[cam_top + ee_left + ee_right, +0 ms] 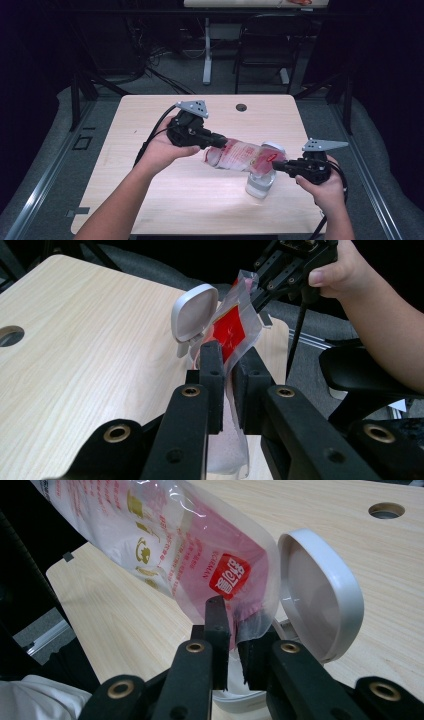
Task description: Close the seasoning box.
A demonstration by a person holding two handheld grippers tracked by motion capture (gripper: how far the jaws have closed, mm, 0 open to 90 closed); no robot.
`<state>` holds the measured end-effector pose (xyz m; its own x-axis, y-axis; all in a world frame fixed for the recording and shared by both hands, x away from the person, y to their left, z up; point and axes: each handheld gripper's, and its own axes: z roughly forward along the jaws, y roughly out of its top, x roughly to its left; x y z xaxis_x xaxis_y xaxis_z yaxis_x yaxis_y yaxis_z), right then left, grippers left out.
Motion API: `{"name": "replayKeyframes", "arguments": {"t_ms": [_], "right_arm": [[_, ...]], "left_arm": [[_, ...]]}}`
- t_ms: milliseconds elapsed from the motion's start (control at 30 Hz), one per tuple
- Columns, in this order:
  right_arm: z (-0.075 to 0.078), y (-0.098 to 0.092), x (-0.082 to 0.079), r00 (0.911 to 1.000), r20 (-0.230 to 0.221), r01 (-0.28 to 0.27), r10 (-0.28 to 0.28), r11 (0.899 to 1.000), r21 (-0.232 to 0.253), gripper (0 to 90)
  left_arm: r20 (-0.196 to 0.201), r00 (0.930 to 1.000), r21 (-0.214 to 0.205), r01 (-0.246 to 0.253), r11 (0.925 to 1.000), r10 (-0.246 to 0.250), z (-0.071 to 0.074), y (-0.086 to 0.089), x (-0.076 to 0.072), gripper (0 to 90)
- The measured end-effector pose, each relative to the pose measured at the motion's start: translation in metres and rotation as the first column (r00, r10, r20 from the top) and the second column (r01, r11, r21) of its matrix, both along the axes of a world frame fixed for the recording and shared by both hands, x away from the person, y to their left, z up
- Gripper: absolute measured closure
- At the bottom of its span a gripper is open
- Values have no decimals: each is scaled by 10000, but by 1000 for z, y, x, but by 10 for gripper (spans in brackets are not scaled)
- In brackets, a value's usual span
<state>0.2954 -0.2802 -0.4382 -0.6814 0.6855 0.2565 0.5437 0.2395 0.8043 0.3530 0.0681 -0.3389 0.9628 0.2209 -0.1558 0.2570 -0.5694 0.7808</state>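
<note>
The bag (240, 156) was clear plastic with pink-red print, gold marks and a red label. The flip lid (320, 592) was white. The counter (150, 200) showed pale wood grain. Both claws were black.

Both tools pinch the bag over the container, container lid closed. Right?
Not quite. Both the left tool and the right tool pinch the bag over the container, but its lid is flipped open, as the right gripper view shows.
</note>
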Motion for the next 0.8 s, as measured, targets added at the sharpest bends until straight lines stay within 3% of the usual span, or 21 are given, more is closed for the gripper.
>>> {"name": "replayKeyframes", "arguments": {"t_ms": [300, 567, 600, 633, 800], "right_arm": [[1, 2, 0, 9998, 172, -28, 26, 9999, 133, 848], [0, 4, 0, 9993, 377, -71, 60, 9996, 280, 846], [0, 4, 0, 9992, 394, -82, 71, 9996, 280, 845], [0, 4, 1, 9992, 403, -93, 80, 9995, 303, 842], [-3, 5, 2, 9994, 337, -113, 101, 9993, 366, 820]], "left_arm": [[-48, 9998, -49, -170, 9998, 170, -5, 9, 1, 837], [35, 9993, 180, -365, 9992, 364, -8, 17, 2, 832], [166, 9983, 361, -556, 9978, 550, -8, 18, 2, 832], [-4, 9992, 163, -409, 9990, 409, -10, 19, 3, 832], [-64, 9988, 136, -489, 9987, 490, -13, 25, 4, 832]]}}
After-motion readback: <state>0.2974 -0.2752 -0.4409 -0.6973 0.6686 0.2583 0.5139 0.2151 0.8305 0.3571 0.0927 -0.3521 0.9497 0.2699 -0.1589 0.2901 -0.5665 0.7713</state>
